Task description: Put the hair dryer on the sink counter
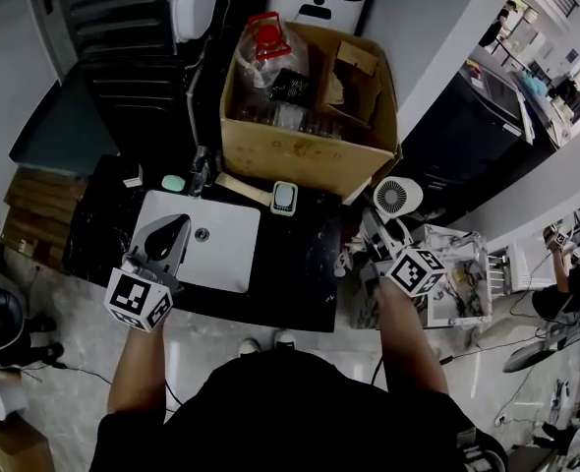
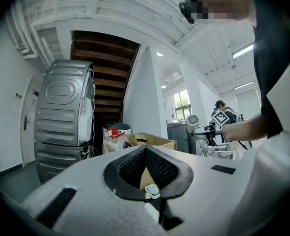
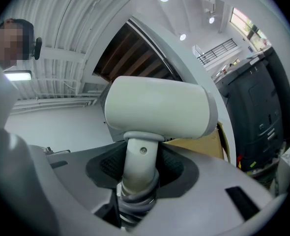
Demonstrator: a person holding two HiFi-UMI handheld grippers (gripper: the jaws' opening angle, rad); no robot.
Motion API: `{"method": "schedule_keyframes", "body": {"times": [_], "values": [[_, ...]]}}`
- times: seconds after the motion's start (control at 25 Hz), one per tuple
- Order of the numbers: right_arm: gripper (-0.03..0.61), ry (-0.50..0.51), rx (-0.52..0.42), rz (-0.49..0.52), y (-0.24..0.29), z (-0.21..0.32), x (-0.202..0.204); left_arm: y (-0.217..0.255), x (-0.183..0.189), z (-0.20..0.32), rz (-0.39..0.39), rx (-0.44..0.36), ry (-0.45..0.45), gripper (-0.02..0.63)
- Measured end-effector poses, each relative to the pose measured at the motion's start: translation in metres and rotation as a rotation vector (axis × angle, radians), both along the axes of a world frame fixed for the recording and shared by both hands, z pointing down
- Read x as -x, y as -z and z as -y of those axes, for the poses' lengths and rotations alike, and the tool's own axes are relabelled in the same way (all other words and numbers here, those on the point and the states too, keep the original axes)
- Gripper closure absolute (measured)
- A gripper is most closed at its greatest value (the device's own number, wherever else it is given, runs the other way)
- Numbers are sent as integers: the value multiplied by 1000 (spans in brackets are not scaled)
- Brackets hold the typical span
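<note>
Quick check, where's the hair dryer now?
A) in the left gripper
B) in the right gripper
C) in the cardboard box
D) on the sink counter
B: the right gripper view shows the right gripper clamped on the handle of the hair dryer.

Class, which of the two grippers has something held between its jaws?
The right gripper: its jaws clamp the handle of the hair dryer. The left gripper has nothing between its jaws.

Saw an open cardboard box point(image 1: 305, 155) holding a red-capped jug point(image 1: 267, 39); spotted a small white device point(image 1: 284, 198) just before it.
</note>
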State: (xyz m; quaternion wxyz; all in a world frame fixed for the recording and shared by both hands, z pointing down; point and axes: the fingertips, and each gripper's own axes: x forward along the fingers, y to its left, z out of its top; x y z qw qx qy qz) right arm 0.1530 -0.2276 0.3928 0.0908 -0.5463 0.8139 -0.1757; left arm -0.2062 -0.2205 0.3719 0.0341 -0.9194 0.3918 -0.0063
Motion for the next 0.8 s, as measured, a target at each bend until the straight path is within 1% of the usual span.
{"method": "schedule_keyframes", "body": {"times": [0.12, 0.28, 0.56, 0.8], "values": [[408, 26, 31, 16, -12, 12, 0, -3, -4, -4, 6, 15, 15, 600], [408, 65, 80, -4, -33, 33, 2, -10, -11, -3, 11, 35, 34, 601], [408, 70, 182, -30, -85, 65, -9, -21, -18, 1, 30, 70, 63, 600], [410, 79, 279, -51, -132, 95, -17, -32, -14, 16, 45, 99, 99, 600]]}}
